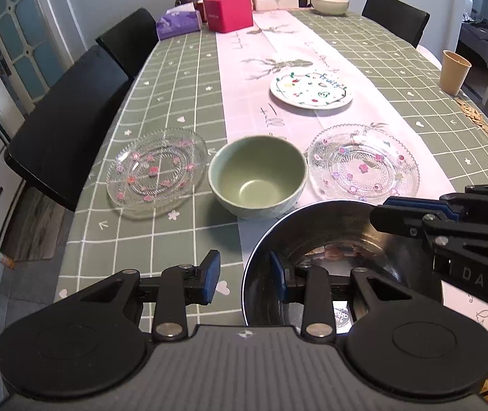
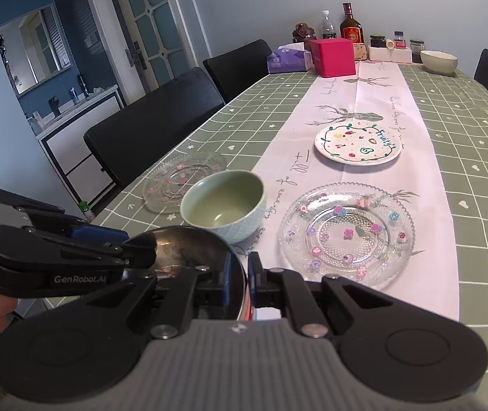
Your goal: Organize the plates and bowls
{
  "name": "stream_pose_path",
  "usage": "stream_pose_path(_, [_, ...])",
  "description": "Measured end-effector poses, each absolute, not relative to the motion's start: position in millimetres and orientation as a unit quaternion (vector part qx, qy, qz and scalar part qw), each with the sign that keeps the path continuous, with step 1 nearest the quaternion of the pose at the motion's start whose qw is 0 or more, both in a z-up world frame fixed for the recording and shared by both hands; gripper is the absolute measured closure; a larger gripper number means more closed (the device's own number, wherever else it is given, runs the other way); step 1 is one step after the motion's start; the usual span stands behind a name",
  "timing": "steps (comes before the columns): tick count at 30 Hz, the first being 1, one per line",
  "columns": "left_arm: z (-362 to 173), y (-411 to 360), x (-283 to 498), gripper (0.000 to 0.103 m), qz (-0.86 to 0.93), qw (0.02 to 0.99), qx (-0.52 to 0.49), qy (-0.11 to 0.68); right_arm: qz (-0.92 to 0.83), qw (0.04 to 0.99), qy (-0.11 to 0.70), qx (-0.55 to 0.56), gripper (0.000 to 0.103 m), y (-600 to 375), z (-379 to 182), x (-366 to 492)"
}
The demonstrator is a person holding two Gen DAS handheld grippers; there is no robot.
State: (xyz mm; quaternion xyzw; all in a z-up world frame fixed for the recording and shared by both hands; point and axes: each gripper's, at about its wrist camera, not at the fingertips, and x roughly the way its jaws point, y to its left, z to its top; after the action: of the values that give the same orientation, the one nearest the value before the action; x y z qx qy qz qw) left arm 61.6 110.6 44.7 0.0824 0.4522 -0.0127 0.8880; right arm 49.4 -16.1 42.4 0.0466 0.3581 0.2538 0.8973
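Note:
A steel bowl (image 1: 339, 239) stands at the near table edge; it also shows in the right wrist view (image 2: 189, 246). My left gripper (image 1: 244, 275) is open, its fingers straddling the bowl's left rim with a gap. My right gripper (image 2: 238, 282) is shut on the bowl's right rim, and it shows from the side in the left wrist view (image 1: 415, 219). Behind stand a green bowl (image 1: 257, 174), a pink-flowered glass plate (image 1: 156, 167) to its left, a glass plate (image 1: 363, 164) to its right, and a white fruit-print plate (image 1: 310, 87) farther back.
A second pale bowl (image 1: 329, 4) stands at the far end with a red box (image 1: 230, 12), tissue pack (image 1: 178, 24), bottles and jars. A paper cup (image 1: 454, 72) stands at the right edge. Black chairs (image 1: 72, 120) line the left side.

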Motion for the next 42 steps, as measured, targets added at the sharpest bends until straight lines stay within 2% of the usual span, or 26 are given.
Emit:
stream_pose_path(1, [46,110,60,0.062,-0.013,0.89,0.085,0.447,0.253,0.898,0.357,0.05,0.095,-17,43,50])
stream_pose_path(5, [51,109,56,0.045,-0.015,0.903,0.087,0.42,0.251,0.9,0.351,0.055,0.09,-18,45,49])
stream_pose_path(8, [53,107,55,0.042,-0.012,0.908,0.102,0.406,0.252,0.899,0.353,0.063,0.087,-19,45,49])
stream_pose_path(10, [55,107,54,0.039,-0.012,0.909,0.103,0.403,0.254,0.898,0.352,0.07,0.07,-21,48,49])
stream_pose_path(14, [63,111,55,0.034,-0.017,0.912,0.087,0.401,0.251,0.906,0.333,0.071,0.055,-24,63,50])
stream_pose_path(17, [68,115,54,0.034,-0.017,0.914,0.078,0.397,0.246,0.918,0.306,0.063,0.037,-26,78,47])
stream_pose_path(19, [71,118,54,0.033,-0.016,0.916,0.073,0.395,0.246,0.921,0.296,0.066,0.018,-28,84,46])
stream_pose_path(21, [73,122,54,0.033,-0.012,0.917,0.063,0.394,0.249,0.921,0.292,0.074,0.009,-29,88,47])
stream_pose_path(23, [75,127,56,0.032,-0.005,0.917,0.048,0.396,0.253,0.918,0.295,0.079,0.004,-28,91,50])
stream_pose_path(29, [74,145,75,0.031,-0.01,0.902,0.004,0.432,0.251,0.901,0.338,0.108,0.006,-24,95,75])
stream_pose_path(31, [74,153,83,0.031,-0.019,0.895,-0.017,0.444,0.256,0.889,0.357,0.131,0.016,-25,95,88])
stream_pose_path(34, [74,159,96,0.031,-0.008,0.893,-0.034,0.449,0.259,0.875,0.379,0.154,0.019,-22,94,107])
stream_pose_path(39, [66,166,123,0.031,0.008,0.88,-0.067,0.469,0.251,0.868,0.402,0.149,0.031,-8,85,140])
stream_pose_path(42, [57,164,136,0.031,0.011,0.878,-0.055,0.476,0.248,0.873,0.394,0.142,0.032,-2,77,153])
